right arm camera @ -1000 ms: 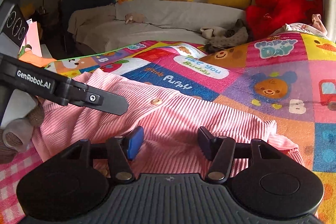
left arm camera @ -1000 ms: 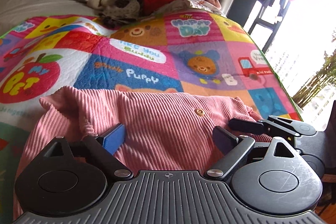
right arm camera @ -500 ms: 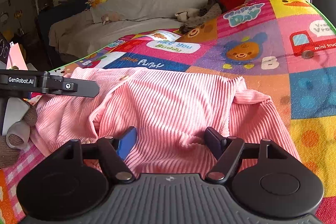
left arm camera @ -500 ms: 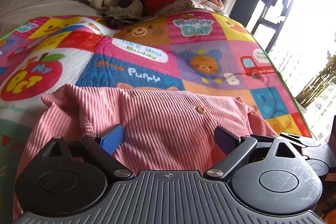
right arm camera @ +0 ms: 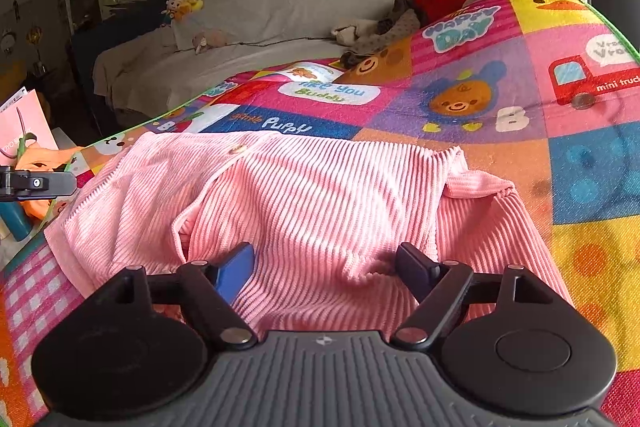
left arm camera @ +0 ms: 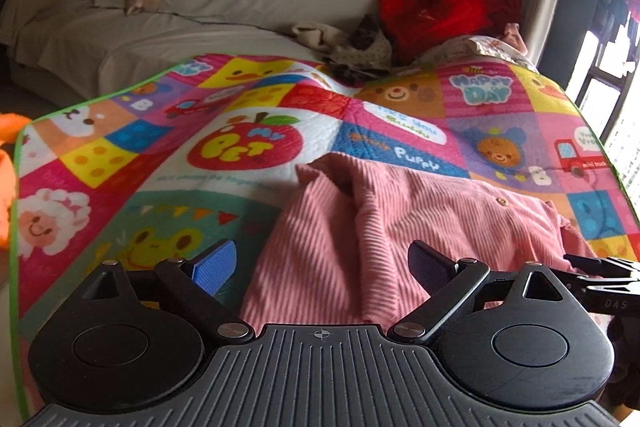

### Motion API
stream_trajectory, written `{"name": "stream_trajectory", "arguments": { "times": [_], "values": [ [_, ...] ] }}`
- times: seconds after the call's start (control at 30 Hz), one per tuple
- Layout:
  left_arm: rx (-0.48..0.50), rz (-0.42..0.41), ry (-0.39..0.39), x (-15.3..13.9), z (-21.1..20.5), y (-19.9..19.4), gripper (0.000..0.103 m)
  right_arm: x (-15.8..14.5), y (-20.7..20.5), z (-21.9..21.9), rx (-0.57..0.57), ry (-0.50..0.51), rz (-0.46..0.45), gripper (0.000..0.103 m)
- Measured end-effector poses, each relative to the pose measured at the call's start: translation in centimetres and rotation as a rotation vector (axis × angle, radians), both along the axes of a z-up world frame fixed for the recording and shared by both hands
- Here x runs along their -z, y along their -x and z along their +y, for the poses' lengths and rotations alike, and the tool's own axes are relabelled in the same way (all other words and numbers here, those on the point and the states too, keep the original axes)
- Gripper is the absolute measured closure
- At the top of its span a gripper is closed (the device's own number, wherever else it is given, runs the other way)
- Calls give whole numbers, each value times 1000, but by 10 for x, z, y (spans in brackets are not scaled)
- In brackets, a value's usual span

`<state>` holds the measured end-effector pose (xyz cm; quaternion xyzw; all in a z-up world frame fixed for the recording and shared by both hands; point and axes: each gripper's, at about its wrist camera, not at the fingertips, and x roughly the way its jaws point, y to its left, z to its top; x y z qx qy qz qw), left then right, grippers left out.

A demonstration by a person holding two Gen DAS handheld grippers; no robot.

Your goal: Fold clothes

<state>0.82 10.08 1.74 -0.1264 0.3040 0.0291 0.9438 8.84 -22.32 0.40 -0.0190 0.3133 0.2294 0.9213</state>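
A pink ribbed garment (left arm camera: pixel 380 227) with a small button lies crumpled on a colourful play mat (left arm camera: pixel 248 147). My left gripper (left arm camera: pixel 322 267) is open over the garment's left edge: one blue pad hangs over bare mat, the other over the cloth. In the right wrist view the same garment (right arm camera: pixel 320 195) spreads out ahead, with a fold bulging between the fingers. My right gripper (right arm camera: pixel 326 269) is low over it and its jaws are opening; the pads stand clear of the cloth. Each gripper shows at the edge of the other's view.
The mat (right arm camera: pixel 560 107) covers a low surface whose green edge runs along the left. Behind it a grey sofa (left arm camera: pixel 160 27) holds yellow cushions, a red jacket (left arm camera: pixel 440 11) and a heap of other clothes (left arm camera: pixel 352 47). A pink bag (right arm camera: pixel 24 123) stands at far left.
My left gripper has swung to the left, off the middle of the garment towards its left edge. The right gripper's fingers have spread wider over the cloth.
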Motion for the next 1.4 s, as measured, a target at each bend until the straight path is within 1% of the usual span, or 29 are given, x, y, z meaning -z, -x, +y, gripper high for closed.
{"name": "stream_trajectory", "arguments": {
  "times": [0.03, 0.07, 0.13, 0.2, 0.27, 0.3, 0.33, 0.37, 0.4, 0.43, 0.47, 0.53, 0.63, 0.67, 0.7, 0.77, 0.83, 0.93, 1.0, 1.03, 1.1, 1.17, 1.2, 1.23, 1.27, 1.3, 1.33, 1.37, 1.4],
  "values": [
    [-3, 11, -1, 3, 2, 2, 9, 0, 0, 0, 0, 1, 0, 23],
    [-4, 26, 2, 6, 4, 3, 17, 0, 0, 1, 0, 3, 0, 23],
    [-4, 56, 17, 14, 5, 2, 24, 0, 1, 1, 0, 8, -2, 22],
    [6, 41, -7, 16, 1, 3, 25, 0, 1, 2, 2, 12, -5, 21],
    [23, 34, -21, 17, -3, 2, 34, 0, 1, 2, 6, 12, -6, 20],
    [32, 32, -29, 17, -5, 2, 43, 0, 1, 1, 7, 9, -6, 19],
    [36, 29, -37, 18, -6, 2, 50, 0, 1, 0, 9, 6, -5, 19],
    [37, 25, -45, 19, -6, 2, 64, -1, 1, 0, 10, 4, -5, 19],
    [38, 24, -42, 19, -6, 2, 71, 0, 1, -1, 10, 1, -5, 19],
    [40, 23, -33, 20, -4, 1, 81, 0, 1, -2, 11, 0, -4, 18],
    [40, 21, -27, 21, -3, 1, 82, -1, 1, -2, 13, -1, -3, 18],
    [43, 16, -17, 20, -1, 2, 93, -1, 1, -2, 21, 2, -10, 18],
    [58, -3, -8, 15, 0, 3, 97, -8, 9, 0, 49, 17, -63, 18],
    [64, -14, -5, 12, 0, 3, 97, -13, 13, 4, 42, 22, -83, 18],
    [70, -23, 4, 9, 0, 3, 97, -20, 18, 9, 11, 17, -105, 18],
    [80, -33, 34, 3, 2, 1, 98, -34, 29, 24, -75, 21, -152, 18],
    [97, -46, 77, -3, 5, -2, 98, -47, 42, 50, -179, 59, -199, 18],
    [134, -68, 138, -14, 6, -5, 98, -53, 63, 96, -359, 101, -221, 18],
    [158, -82, 164, -21, 4, -7, 98, -49, 77, 125, -473, 141, -239, 18],
    [172, -86, 176, -24, 3, -9, 98, -45, 84, 139, -520, 178, -270, 18],
    [192, -84, 195, -28, 1, -13, 98, -33, 99, 165, -577, 280, -374, 18],
    [209, -78, 214, -31, -1, -16, 98, -20, 102, 183, -605, 363, -446, 20],
    [217, -79, 222, -32, -2, -17, 98, -15, 99, 191, -604, 379, -450, 25],
    [224, -84, 226, -33, -3, -18, 98, -12, 95, 197, -599, 388, -445, 32],
    [231, -90, 229, -35, -4, -18, 98, -9, 90, 202, -588, 391, -436, 36],
    [234, -95, 229, -35, -4, -19, 98, -8, 85, 206, -572, 394, -434, 46],
    [235, -99, 229, -36, -5, -20, 98, -7, 80, 208, -551, 396, -437, 63],
    [230, -106, 229, -37, -4, -20, 98, -8, 75, 209, -530, 390, -432, 71],
    [224, -113, 230, -38, -3, -21, 98, -10, 70, 207, -512, 372, -415, 84]
  ]
}}
